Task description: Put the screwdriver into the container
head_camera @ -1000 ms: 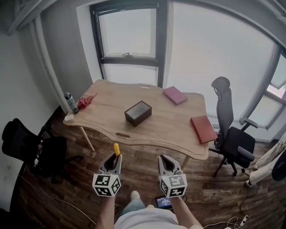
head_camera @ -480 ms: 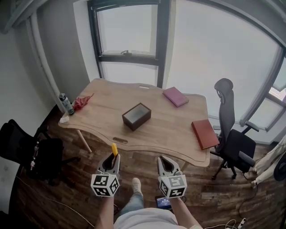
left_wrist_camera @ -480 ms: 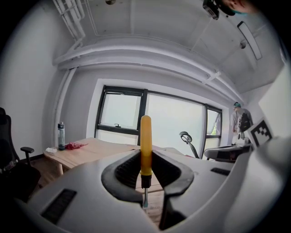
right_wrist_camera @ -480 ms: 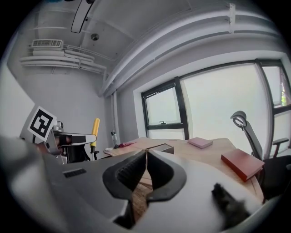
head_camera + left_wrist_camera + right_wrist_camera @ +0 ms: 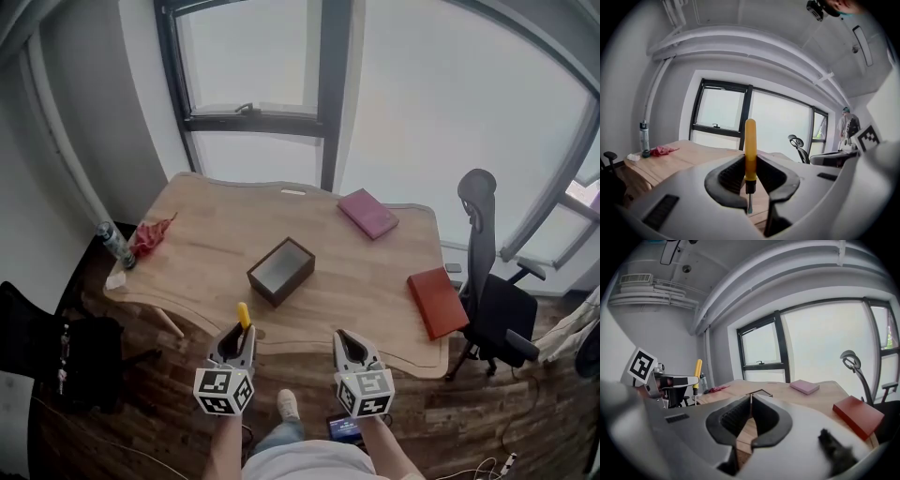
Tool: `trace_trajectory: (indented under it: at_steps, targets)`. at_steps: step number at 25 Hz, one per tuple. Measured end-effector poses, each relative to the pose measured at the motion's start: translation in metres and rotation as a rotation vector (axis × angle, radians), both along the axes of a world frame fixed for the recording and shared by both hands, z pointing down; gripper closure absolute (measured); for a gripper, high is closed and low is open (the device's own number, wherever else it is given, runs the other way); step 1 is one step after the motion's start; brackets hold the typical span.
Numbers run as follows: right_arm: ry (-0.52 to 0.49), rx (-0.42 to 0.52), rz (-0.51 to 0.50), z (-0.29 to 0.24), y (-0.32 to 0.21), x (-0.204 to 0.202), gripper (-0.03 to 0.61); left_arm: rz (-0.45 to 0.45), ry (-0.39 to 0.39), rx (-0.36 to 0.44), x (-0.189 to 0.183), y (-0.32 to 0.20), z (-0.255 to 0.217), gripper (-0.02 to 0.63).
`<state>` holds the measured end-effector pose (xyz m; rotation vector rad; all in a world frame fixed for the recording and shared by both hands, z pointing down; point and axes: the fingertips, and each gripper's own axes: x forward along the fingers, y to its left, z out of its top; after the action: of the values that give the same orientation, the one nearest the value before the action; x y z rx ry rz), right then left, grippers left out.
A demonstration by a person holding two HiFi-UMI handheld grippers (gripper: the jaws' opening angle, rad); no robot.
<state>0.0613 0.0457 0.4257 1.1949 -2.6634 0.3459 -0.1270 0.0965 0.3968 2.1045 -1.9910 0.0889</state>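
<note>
My left claw (image 5: 240, 339) grips the yellow screwdriver (image 5: 244, 315) upright; in the head view the container (image 5: 280, 270) sits at one o'clock on the table (image 5: 375, 281). The left gripper view shows the pads pinching its handle, blade down. In the right gripper view, my right claw (image 5: 750, 401) is clenched and empty.

The table (image 5: 356, 281) holds one container (image 5: 280, 271), two books (image 5: 368, 213), one bottle (image 5: 116, 246) and one red cloth (image 5: 150, 234). Beside the table stand two chairs (image 5: 487, 291). Just off the table's near edge is one screwdriver (image 5: 244, 315).
</note>
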Motion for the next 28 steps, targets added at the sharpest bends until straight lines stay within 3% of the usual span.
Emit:
trace_trajectory:
  at_steps: [14,28]
  targets:
    - [0.098,-0.012,0.079,0.019,-0.125,-0.074,0.546,0.116,0.043,-0.027,-0.069,-0.148,0.020,0.535]
    - [0.109,-0.002,0.158,0.018,-0.143,-0.059,0.545,0.170,0.063,-0.038,-0.063,-0.178,0.031,0.535]
